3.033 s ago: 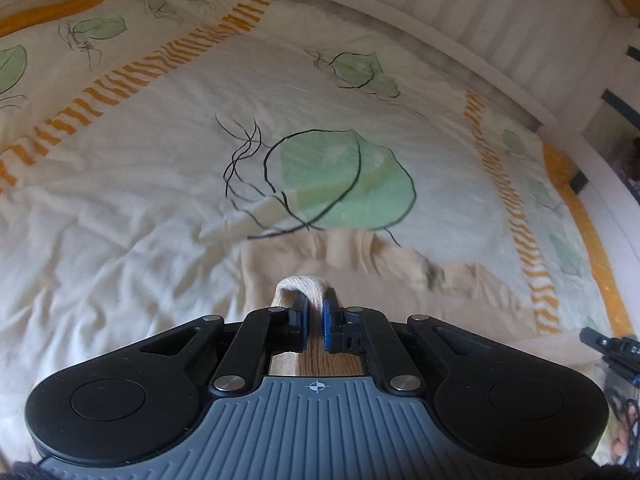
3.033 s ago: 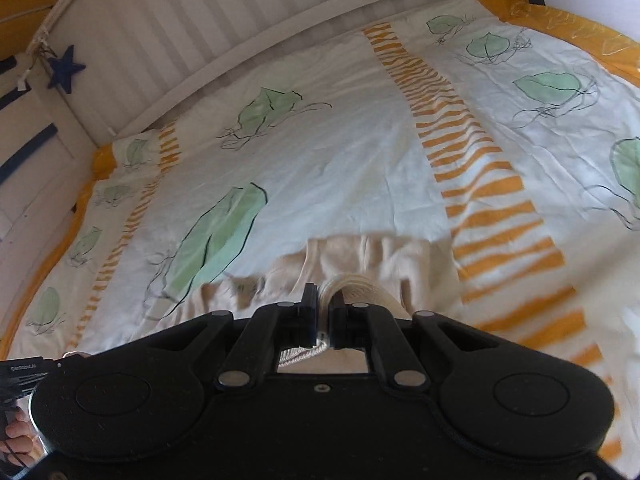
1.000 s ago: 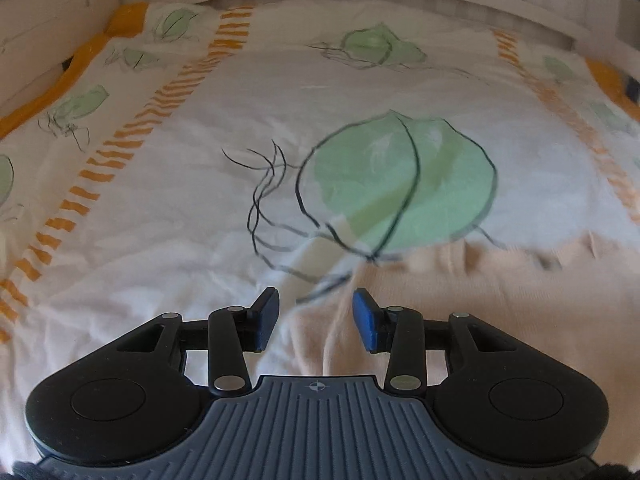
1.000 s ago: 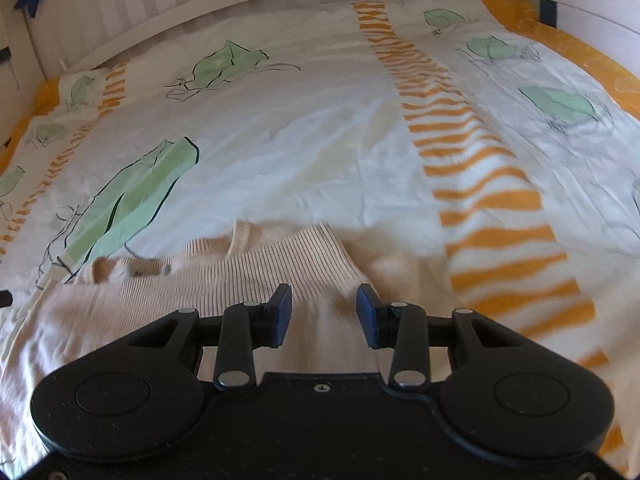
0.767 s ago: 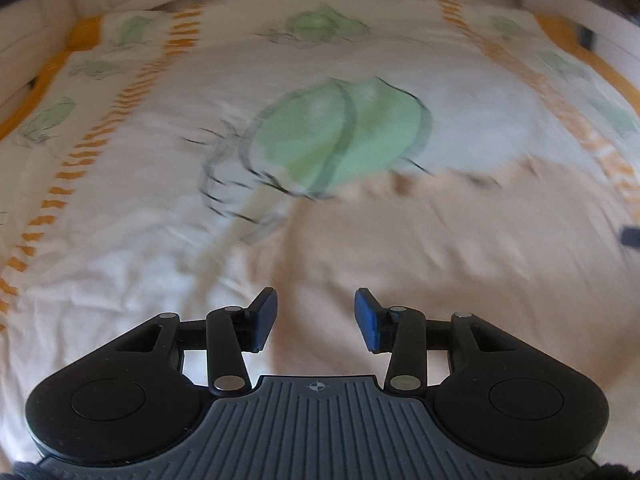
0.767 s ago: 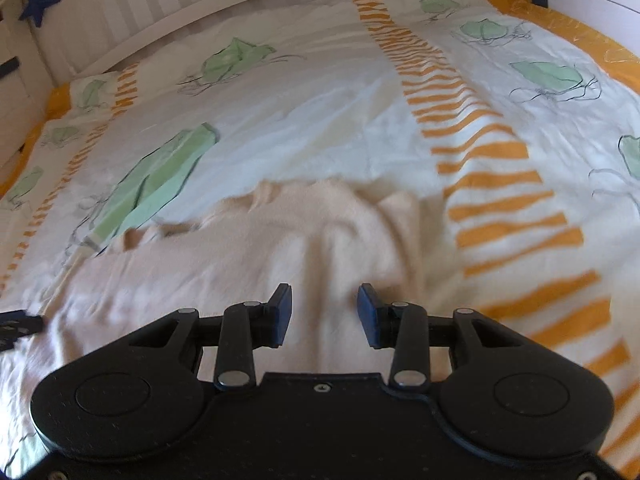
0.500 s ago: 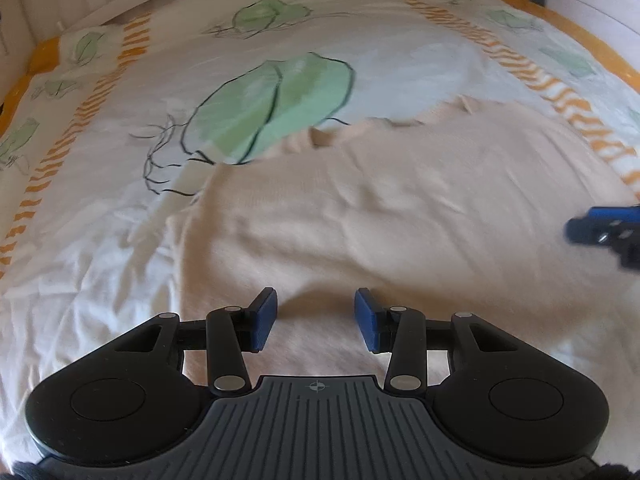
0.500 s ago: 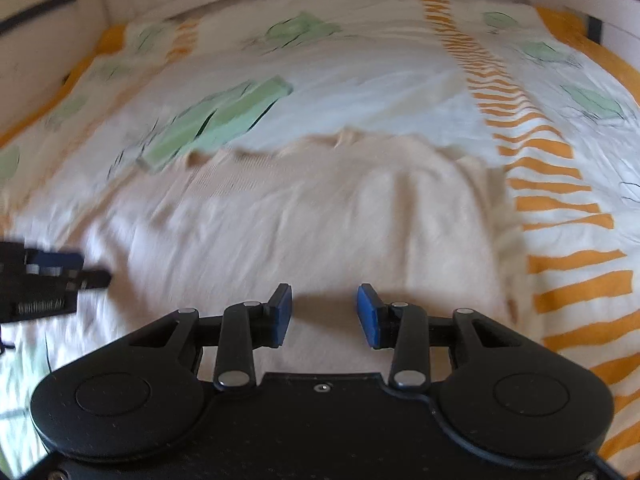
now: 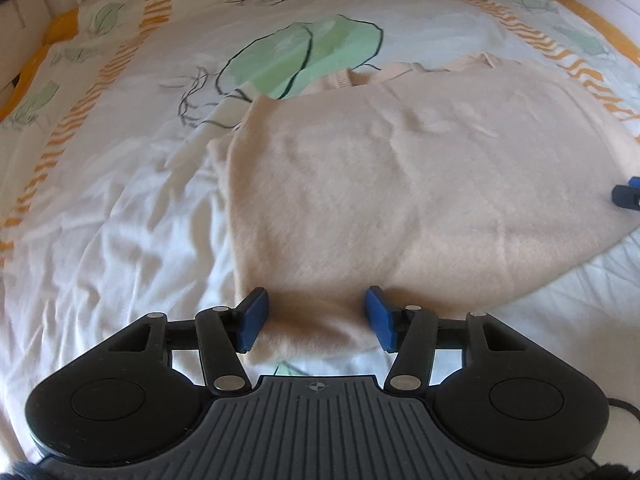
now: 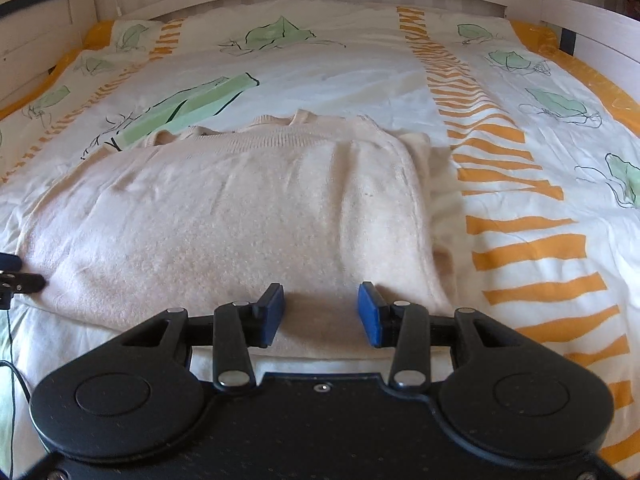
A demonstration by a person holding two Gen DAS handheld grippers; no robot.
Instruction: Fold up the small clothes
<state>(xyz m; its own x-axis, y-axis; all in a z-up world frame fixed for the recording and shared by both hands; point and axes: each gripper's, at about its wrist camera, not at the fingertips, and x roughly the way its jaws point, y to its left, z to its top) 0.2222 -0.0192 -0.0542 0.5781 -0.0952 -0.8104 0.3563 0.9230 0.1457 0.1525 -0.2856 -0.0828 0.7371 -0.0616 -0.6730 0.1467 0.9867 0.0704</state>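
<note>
Both released now, the left gripper [image 9: 316, 316] and right gripper [image 10: 320, 312] hover over the beige sweater [image 10: 240, 216], freshly folded on the bedspread [image 10: 360, 72].

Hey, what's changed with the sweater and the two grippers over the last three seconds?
Both grippers let go: three seconds ago the left gripper and right gripper were each shut on a pinched bit of the beige sweater; now both are open and pulled back to its near edge. The sweater, carried away from them, now lies folded flat. The leaf-print duvet stayed put.
</note>
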